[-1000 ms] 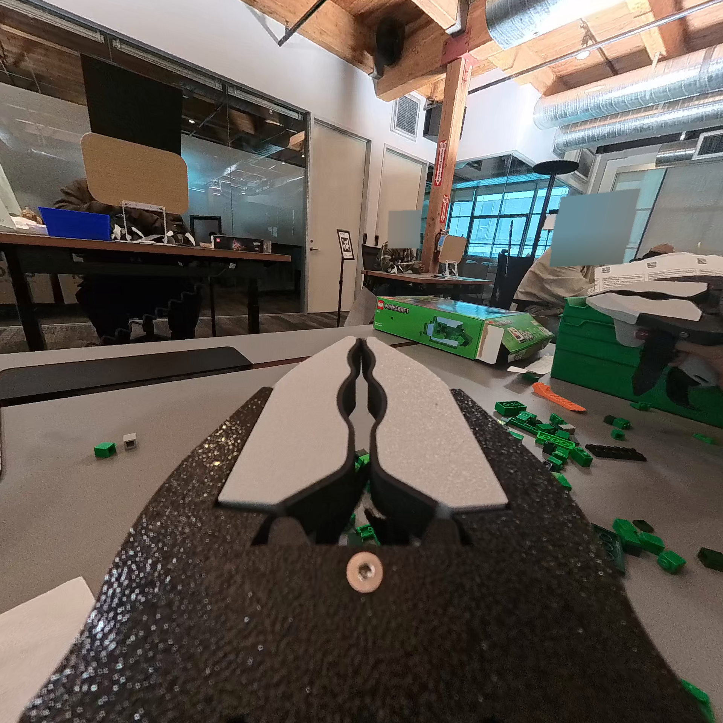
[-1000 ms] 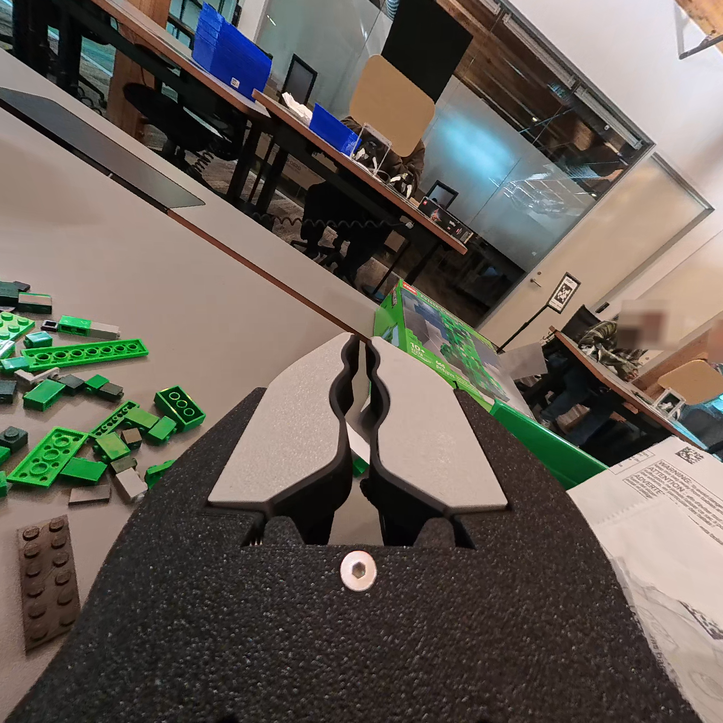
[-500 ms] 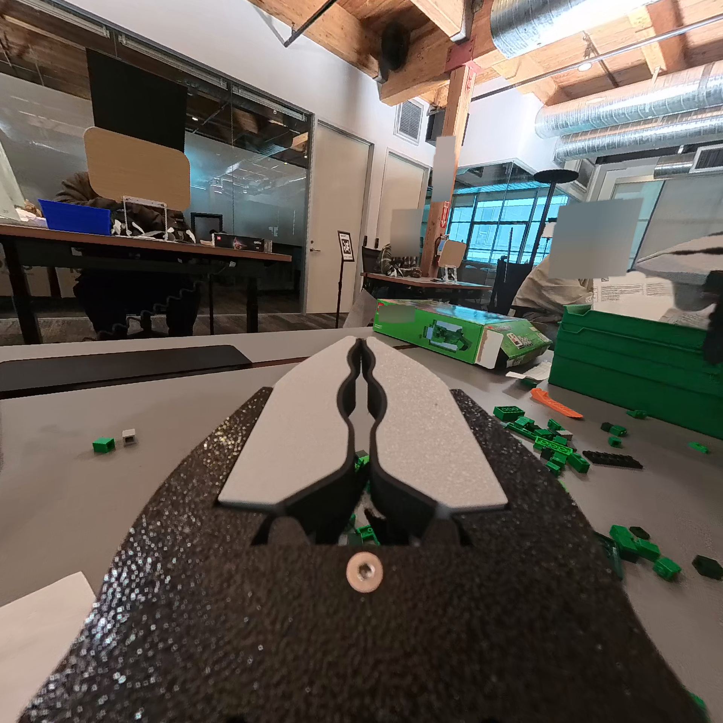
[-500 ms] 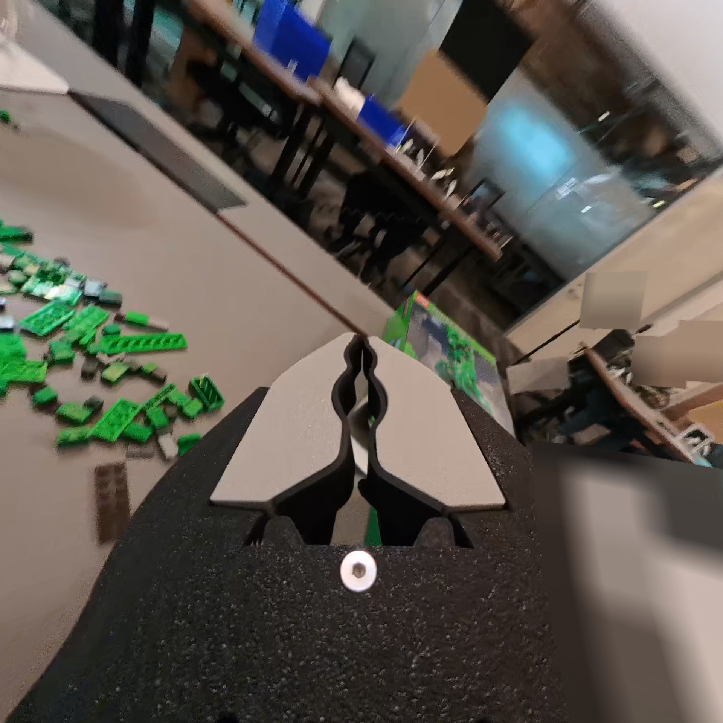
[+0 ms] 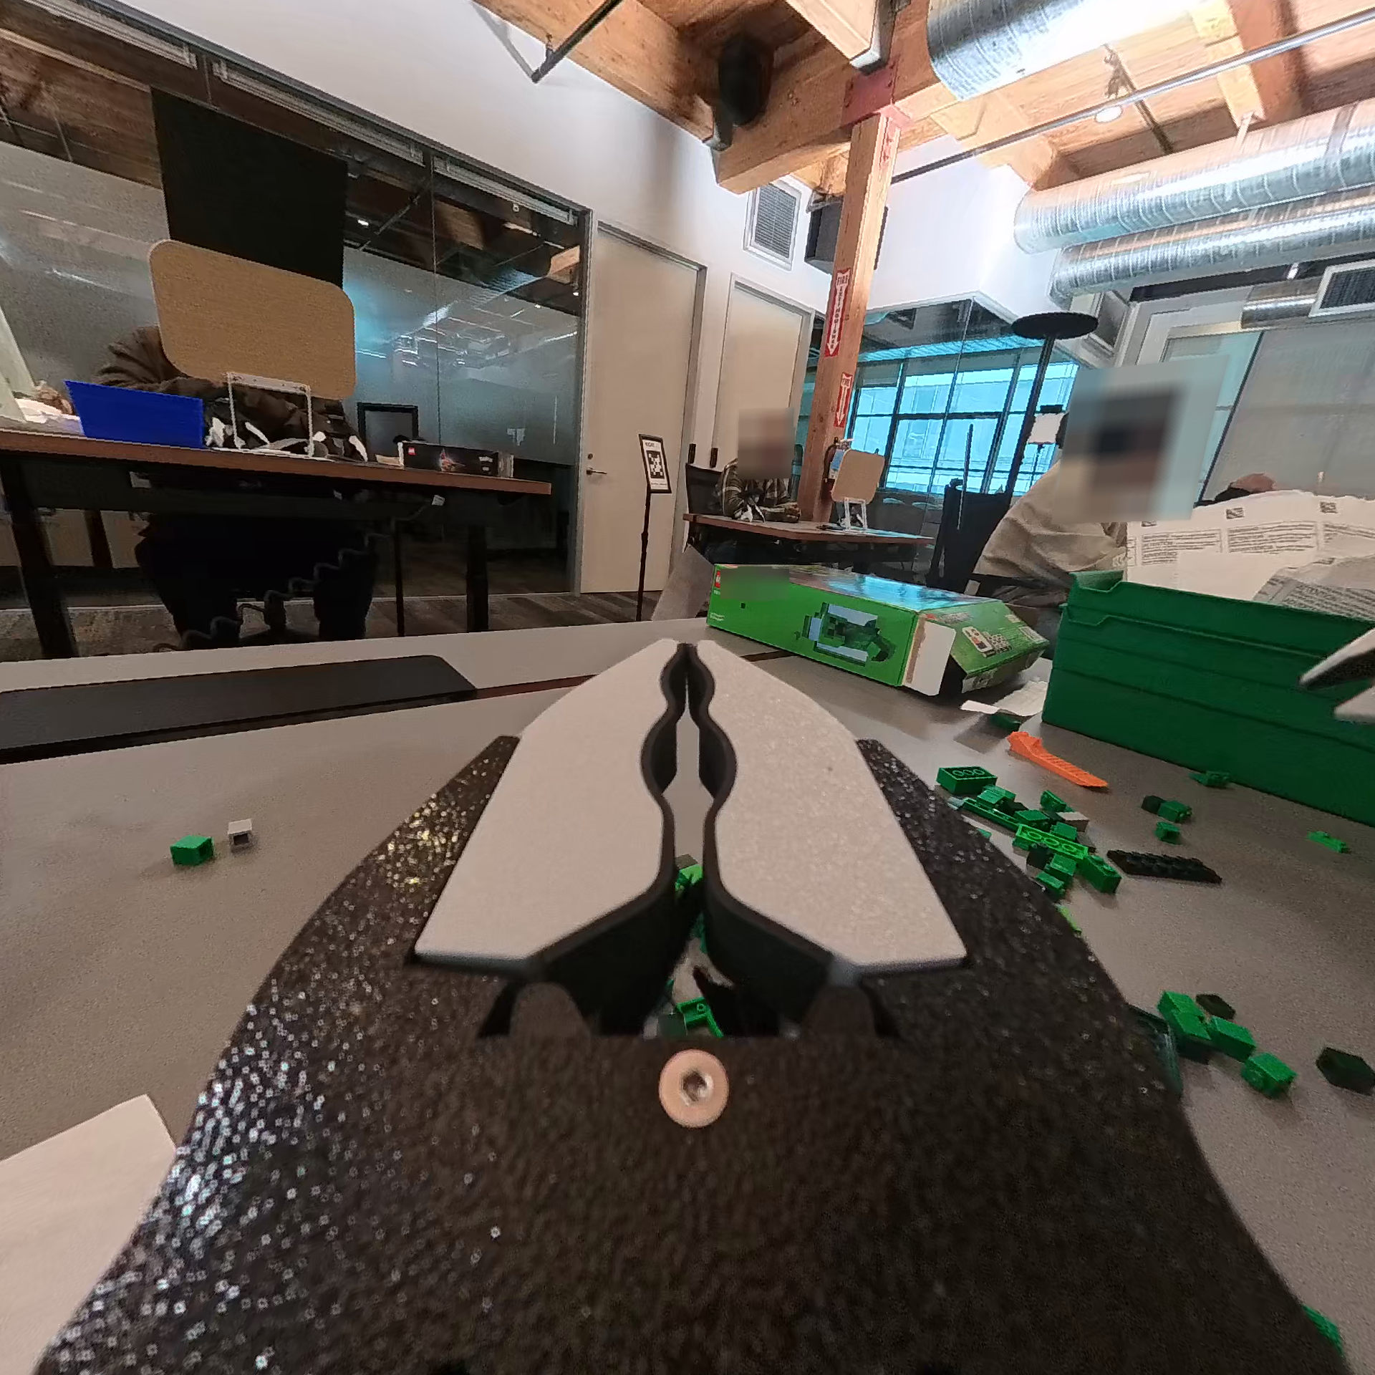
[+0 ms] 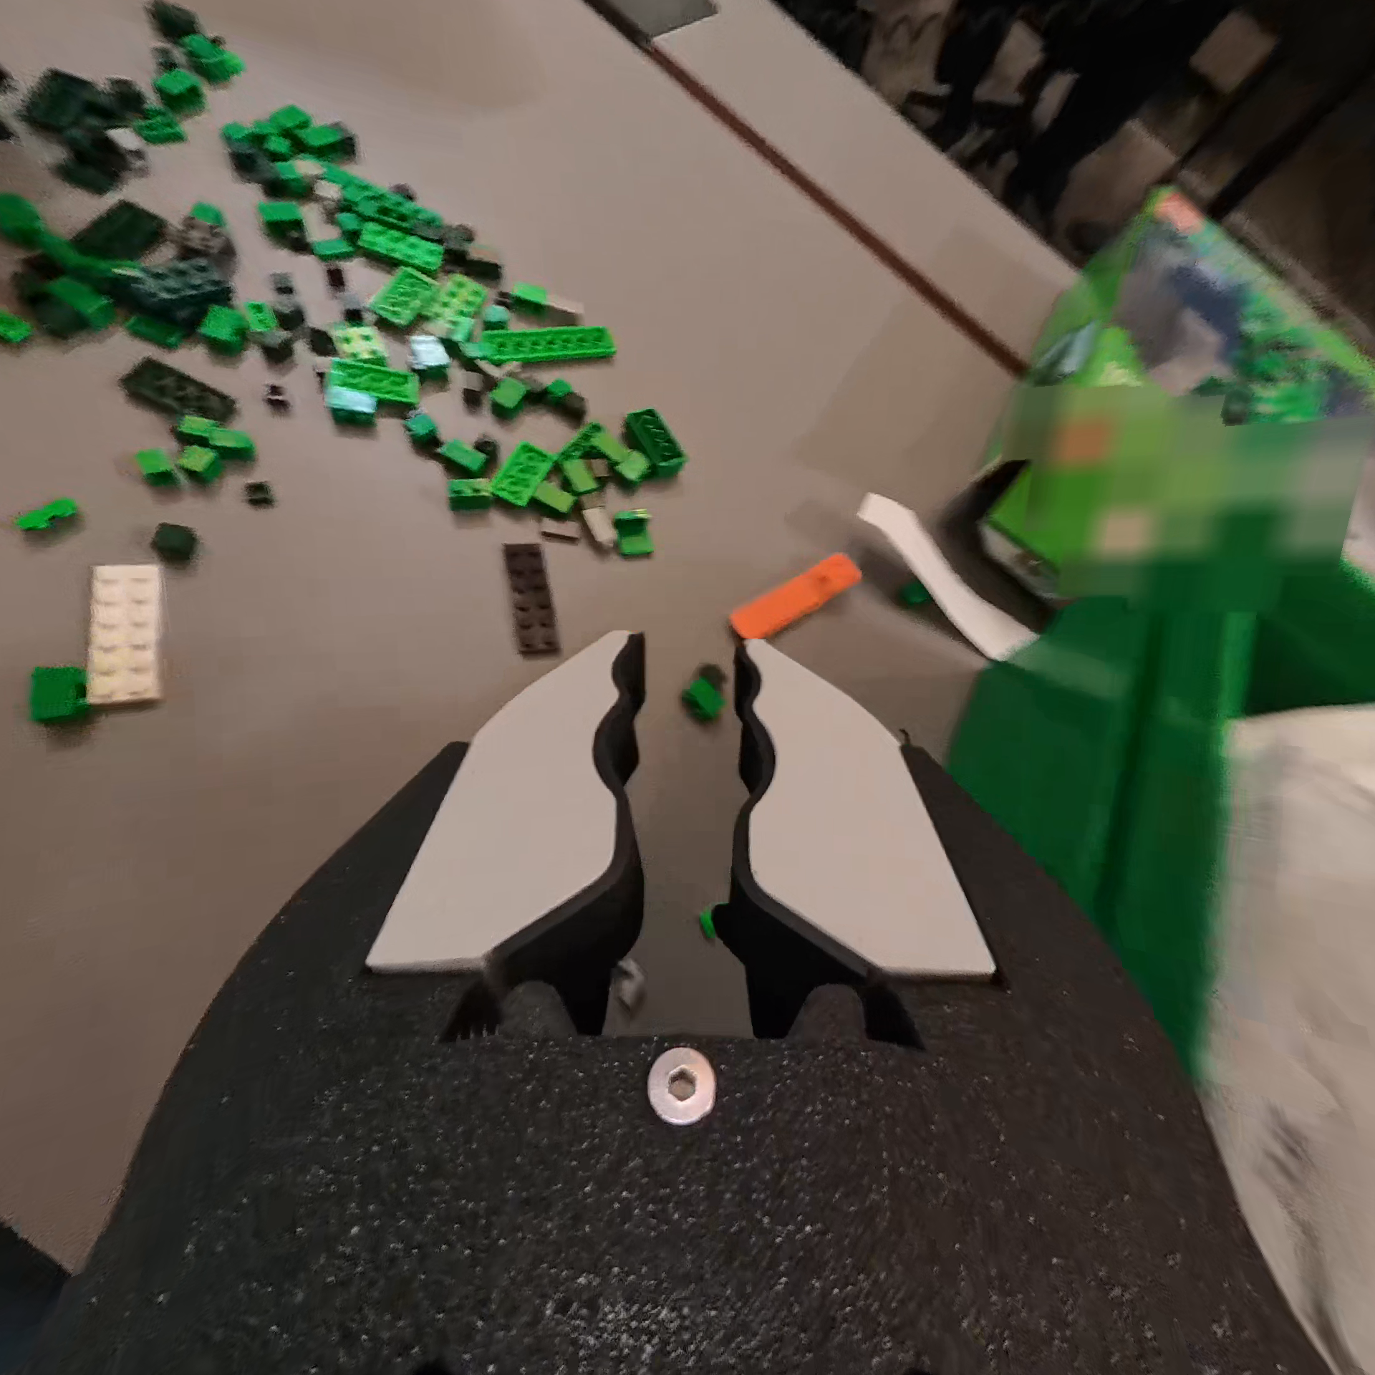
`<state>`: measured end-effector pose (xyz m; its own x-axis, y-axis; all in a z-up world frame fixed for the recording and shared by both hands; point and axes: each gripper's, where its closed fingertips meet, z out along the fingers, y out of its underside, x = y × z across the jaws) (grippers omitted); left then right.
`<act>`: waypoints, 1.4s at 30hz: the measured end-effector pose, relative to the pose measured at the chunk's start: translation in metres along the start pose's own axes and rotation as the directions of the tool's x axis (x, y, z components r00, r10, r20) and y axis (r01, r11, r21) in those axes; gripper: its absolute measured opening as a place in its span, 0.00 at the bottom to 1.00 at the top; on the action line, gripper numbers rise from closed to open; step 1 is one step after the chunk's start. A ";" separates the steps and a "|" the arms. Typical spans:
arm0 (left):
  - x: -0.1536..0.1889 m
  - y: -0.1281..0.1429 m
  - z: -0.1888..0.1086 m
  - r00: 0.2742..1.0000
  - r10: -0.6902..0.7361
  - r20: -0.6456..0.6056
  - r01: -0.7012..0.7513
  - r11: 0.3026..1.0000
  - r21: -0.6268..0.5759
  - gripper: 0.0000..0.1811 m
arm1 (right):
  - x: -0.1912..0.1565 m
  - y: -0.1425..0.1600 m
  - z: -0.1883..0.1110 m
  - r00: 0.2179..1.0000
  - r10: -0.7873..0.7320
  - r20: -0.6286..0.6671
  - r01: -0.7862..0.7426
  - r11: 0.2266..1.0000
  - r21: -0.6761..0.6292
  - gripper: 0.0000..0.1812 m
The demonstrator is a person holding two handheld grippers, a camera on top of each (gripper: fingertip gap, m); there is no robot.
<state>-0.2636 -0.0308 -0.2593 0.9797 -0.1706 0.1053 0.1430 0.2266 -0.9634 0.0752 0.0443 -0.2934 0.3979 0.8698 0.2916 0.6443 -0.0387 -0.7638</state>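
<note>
My left gripper (image 5: 686,655) is shut and empty, held low over the grey table (image 5: 372,818), with green bricks (image 5: 692,1012) lying under its fingers. My right gripper (image 6: 692,646) is open and empty, tilted down at the table. A small green brick (image 6: 703,696) lies on the table just beyond its fingertips, in line with the gap. An orange flat tool (image 6: 796,595) lies just past the right finger, and a black plate (image 6: 530,599) lies past the left one. The right gripper's fingertips (image 5: 1339,684) show at the right edge of the left wrist view.
A pile of green bricks (image 6: 409,335) spreads at the far left, with a white plate (image 6: 125,632) nearer. A green bin (image 6: 1116,744) holding white printed paper (image 5: 1250,543) stands at the right, and a green toy box (image 5: 870,625) behind. People sit at the desks beyond. About 35 centimeters separates my left fingertips from my right. My right gripper is the nearer one to the black plate (image 6: 530,599): about 10 centimeters, against 30 centimeters.
My right gripper has opened and swung down from above the bin to point at the table. The white paper now rests in the bin. My left gripper has stayed put.
</note>
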 end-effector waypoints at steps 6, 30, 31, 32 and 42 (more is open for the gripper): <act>0.000 0.000 0.000 1.000 -0.004 -0.001 0.004 1.000 -0.003 0.00 | -0.040 -0.013 0.062 0.952 -0.113 0.286 0.112 0.993 0.023 0.20; -0.003 0.002 0.001 0.999 -0.033 0.000 0.033 0.999 -0.011 0.00 | 0.000 -0.013 0.164 0.911 -0.105 0.398 0.204 0.955 -0.216 0.09; -0.003 0.002 0.001 0.999 -0.033 0.000 0.033 0.999 -0.012 0.00 | 0.003 -0.012 0.162 0.917 -0.096 0.388 0.193 0.956 -0.220 0.09; -0.003 0.002 0.001 0.999 -0.033 0.000 0.033 0.999 -0.012 0.00 | 0.007 -0.012 0.161 0.921 -0.084 0.379 0.181 0.957 -0.226 0.09; -0.003 0.002 0.002 1.000 -0.030 -0.004 0.030 0.999 -0.015 0.00 | 0.009 -0.010 0.150 0.928 -0.071 0.367 0.154 0.967 -0.202 0.11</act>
<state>-0.2656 -0.0283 -0.2613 0.9745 -0.1807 0.1330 0.1699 0.2072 -0.9634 -0.0259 0.1259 -0.3695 0.0838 0.9900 0.1133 0.8162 -0.0030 -0.5778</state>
